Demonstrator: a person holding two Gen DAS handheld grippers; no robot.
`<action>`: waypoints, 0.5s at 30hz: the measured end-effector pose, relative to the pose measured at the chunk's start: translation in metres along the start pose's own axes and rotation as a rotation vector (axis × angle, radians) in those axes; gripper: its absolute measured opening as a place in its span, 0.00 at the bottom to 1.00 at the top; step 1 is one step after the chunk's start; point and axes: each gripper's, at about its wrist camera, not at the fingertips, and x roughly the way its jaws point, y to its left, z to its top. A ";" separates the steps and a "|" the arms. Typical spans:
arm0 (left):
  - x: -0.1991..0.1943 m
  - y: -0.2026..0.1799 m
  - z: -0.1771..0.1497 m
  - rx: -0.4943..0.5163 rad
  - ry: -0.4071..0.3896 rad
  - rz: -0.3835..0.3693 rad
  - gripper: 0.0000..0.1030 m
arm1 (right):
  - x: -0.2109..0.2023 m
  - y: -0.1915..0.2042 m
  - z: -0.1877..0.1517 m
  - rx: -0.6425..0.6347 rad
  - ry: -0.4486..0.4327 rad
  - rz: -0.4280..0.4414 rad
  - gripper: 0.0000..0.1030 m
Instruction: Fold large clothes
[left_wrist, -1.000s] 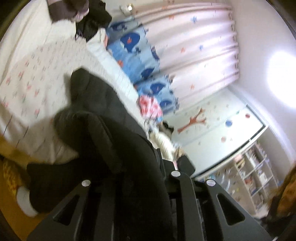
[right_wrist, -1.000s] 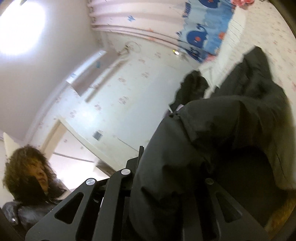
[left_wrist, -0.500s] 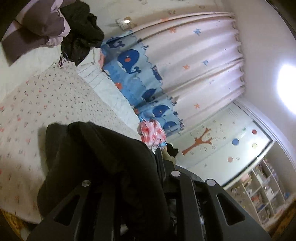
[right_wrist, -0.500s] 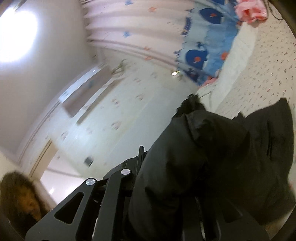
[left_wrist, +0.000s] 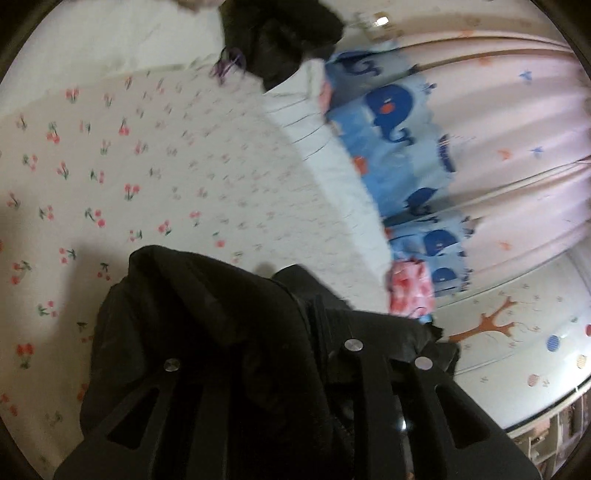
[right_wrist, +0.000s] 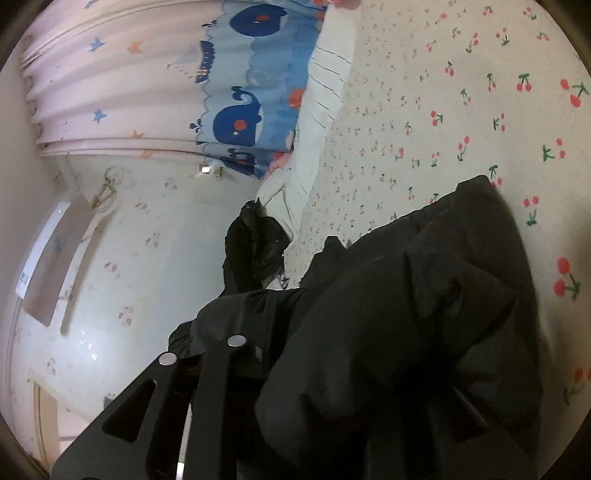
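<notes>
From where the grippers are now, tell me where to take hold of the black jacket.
Take the black jacket by its outer edge, where it lies on the cherry-print bedsheet. Come in low from the near side. The middle is a thick bunched mound, probably too bulky to pinch. The edge looks thinner and flatter.

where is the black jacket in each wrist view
Left wrist: the black jacket fills the lower centre, bunched over the gripper, on the cherry-print sheet.
Right wrist: the black jacket fills the lower right, draped over the gripper, on the same sheet.
Shared landmark: the whale curtain beyond the bed's edge.
</notes>
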 end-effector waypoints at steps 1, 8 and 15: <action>0.006 0.000 0.002 -0.002 0.020 0.023 0.19 | 0.002 0.001 0.002 0.005 0.002 0.002 0.30; -0.024 -0.037 0.021 -0.064 0.065 -0.074 0.74 | -0.025 0.039 0.010 0.008 -0.112 0.099 0.93; -0.047 -0.107 0.014 0.106 -0.076 -0.118 0.91 | 0.030 0.144 -0.020 -0.556 -0.024 -0.344 0.93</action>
